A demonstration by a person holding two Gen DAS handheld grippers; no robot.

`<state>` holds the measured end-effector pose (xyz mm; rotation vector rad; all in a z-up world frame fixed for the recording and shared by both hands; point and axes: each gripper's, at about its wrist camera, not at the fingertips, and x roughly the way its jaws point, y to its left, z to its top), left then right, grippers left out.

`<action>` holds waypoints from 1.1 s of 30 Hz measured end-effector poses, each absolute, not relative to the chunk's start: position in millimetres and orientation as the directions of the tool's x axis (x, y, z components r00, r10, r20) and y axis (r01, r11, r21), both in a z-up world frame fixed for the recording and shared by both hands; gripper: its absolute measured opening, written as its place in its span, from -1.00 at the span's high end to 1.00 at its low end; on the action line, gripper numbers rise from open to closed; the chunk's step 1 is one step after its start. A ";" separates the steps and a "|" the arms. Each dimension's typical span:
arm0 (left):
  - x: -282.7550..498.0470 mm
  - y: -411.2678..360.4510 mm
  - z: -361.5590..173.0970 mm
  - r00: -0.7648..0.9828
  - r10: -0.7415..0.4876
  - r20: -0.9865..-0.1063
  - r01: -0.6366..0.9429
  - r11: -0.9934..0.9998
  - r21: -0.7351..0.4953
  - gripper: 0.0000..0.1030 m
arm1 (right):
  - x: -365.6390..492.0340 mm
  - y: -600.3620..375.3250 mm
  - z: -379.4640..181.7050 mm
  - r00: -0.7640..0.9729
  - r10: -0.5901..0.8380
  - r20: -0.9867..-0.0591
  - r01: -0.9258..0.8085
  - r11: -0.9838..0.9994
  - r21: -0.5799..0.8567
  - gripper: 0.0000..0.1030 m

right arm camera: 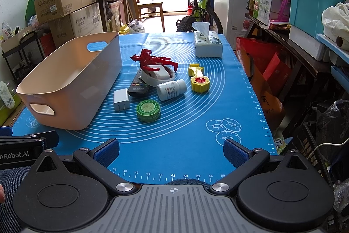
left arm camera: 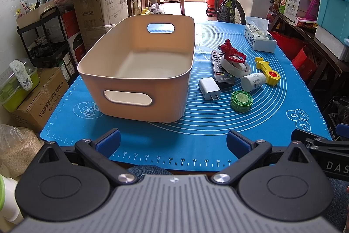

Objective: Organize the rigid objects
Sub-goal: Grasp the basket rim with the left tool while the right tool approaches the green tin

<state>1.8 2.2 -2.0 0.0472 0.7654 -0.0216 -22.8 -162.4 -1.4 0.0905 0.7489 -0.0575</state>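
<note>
A beige plastic bin with cut-out handles (left arm camera: 139, 67) is sitting empty on the blue silicone mat (left arm camera: 196, 145), ahead and slightly left of the left gripper (left arm camera: 173, 140), apparently placed there as the destination for the loose items. Those items are lying clustered just to the bin's right, ahead of the right gripper (right arm camera: 171, 150), probably so that hand can feed them across.

Nearest the right gripper is the round green ointment tin (right arm camera: 148, 110), with the white wall charger (right arm camera: 121, 99) just beside it on the left. Farther ahead are lying the white pill bottle on its side (right arm camera: 172, 89), the black remote control (right arm camera: 138, 85), the yellow plastic toy tool with a red button (right arm camera: 199, 78), and a red action figure (right arm camera: 153, 60) resting across a white round case (right arm camera: 158, 76). A tissue box (right arm camera: 208, 44) is standing well beyond.

Both grippers are hanging at the near edge of the mat with jaws spread wide, holding nothing and touching nothing. Judging by this, no item has been binned yet.
</note>
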 end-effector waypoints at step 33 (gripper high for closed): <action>112.2 87.1 63.6 0.704 0.044 -0.709 -0.046 0.999 0.017 -0.98 | 65.6 -146.6 49.2 0.780 -0.012 -0.625 0.093 0.991 0.098 -0.95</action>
